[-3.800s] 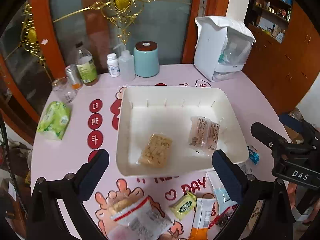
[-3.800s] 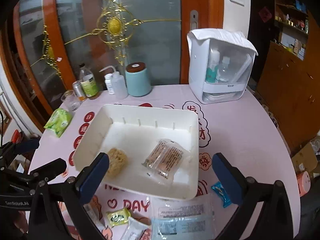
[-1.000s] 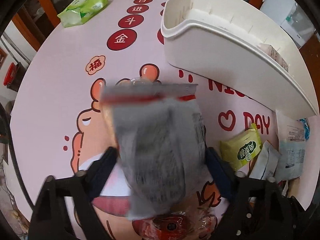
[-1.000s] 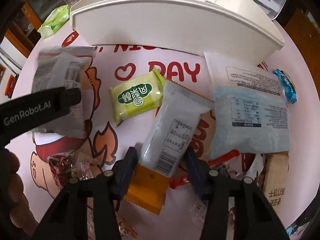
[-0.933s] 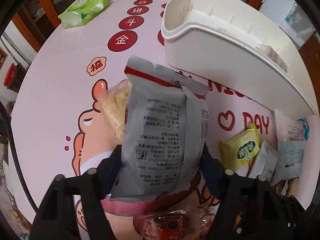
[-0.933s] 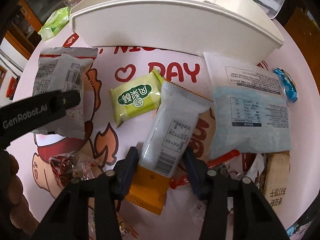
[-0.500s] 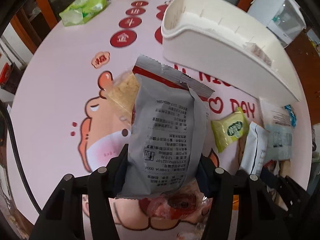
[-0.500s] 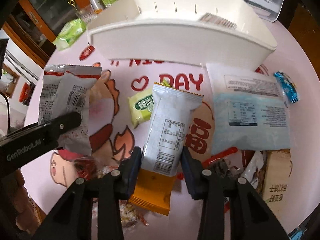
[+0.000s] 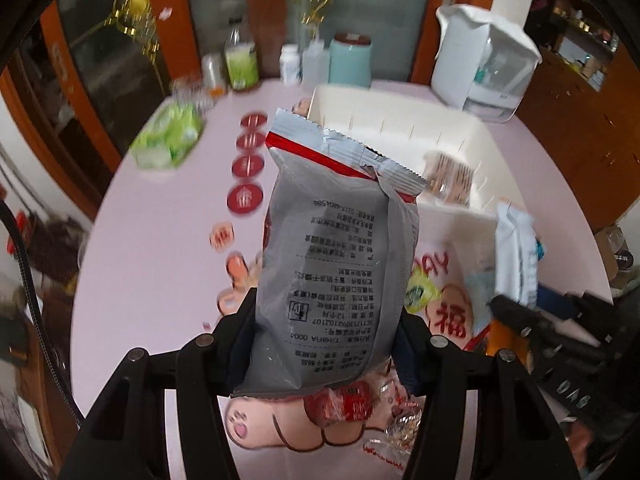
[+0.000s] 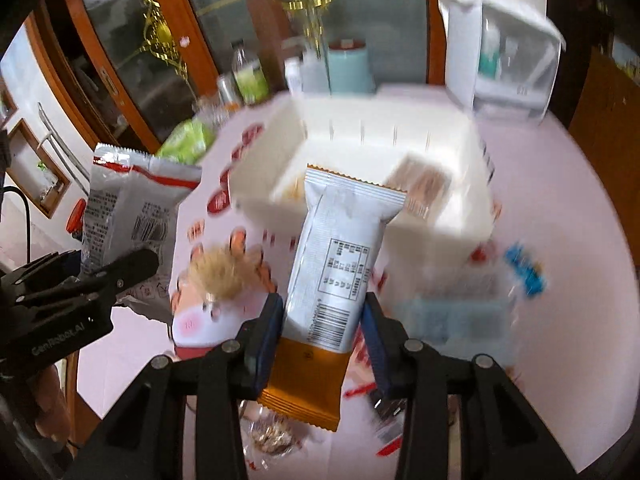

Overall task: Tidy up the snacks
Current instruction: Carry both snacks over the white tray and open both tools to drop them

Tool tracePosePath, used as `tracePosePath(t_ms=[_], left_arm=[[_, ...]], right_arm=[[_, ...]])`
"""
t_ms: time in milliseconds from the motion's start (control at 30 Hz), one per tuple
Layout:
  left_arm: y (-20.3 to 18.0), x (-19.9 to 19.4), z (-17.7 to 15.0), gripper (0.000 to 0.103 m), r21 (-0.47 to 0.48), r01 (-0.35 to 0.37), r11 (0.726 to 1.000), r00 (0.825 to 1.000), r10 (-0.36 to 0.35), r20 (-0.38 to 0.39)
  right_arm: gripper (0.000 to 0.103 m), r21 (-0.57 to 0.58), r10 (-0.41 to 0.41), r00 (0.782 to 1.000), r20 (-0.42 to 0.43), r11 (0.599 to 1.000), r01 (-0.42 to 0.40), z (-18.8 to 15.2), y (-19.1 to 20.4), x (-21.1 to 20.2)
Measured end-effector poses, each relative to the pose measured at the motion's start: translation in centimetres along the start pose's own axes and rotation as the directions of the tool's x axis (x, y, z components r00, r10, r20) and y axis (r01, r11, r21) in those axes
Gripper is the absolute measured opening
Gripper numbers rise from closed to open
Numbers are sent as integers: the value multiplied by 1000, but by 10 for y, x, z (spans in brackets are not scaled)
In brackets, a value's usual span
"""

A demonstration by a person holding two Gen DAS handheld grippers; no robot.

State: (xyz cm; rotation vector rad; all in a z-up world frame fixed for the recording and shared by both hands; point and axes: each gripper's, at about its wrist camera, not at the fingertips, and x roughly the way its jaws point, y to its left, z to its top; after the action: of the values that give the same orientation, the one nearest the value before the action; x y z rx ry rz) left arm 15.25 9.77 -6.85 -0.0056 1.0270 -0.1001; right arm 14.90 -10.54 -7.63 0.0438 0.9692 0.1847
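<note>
Two packets had risen off the pink table since half a second before. The grey packet stood clamped in the left gripper, the white-and-orange packet in the right gripper. Beyond them, the white tray held what looked like two blurred snacks.

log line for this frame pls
left gripper: shut on grey bag | right gripper: shut on white-orange pack | both lifted | bin ahead
</note>
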Motion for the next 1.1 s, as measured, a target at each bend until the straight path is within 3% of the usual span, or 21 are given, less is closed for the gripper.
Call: tracePosePath(t_ms=[300, 500, 733, 1100], left_arm=[[-1, -34, 86, 57, 65, -32, 997, 992, 24, 126], [-15, -30, 146, 57, 108, -86, 990, 979, 64, 196], [-30, 3, 191, 58, 121, -81, 989, 983, 59, 172], [-50, 72, 210, 58, 161, -37, 986, 997, 25, 76]], right_arm=[[42, -71, -89, 980, 179, 992, 103, 101, -7, -41], [42, -44, -135, 969, 208, 988, 147, 159, -22, -27], [42, 10, -145, 978, 152, 989, 145, 186, -38, 15], [44, 42, -172, 985, -9, 984, 172, 185, -56, 90]])
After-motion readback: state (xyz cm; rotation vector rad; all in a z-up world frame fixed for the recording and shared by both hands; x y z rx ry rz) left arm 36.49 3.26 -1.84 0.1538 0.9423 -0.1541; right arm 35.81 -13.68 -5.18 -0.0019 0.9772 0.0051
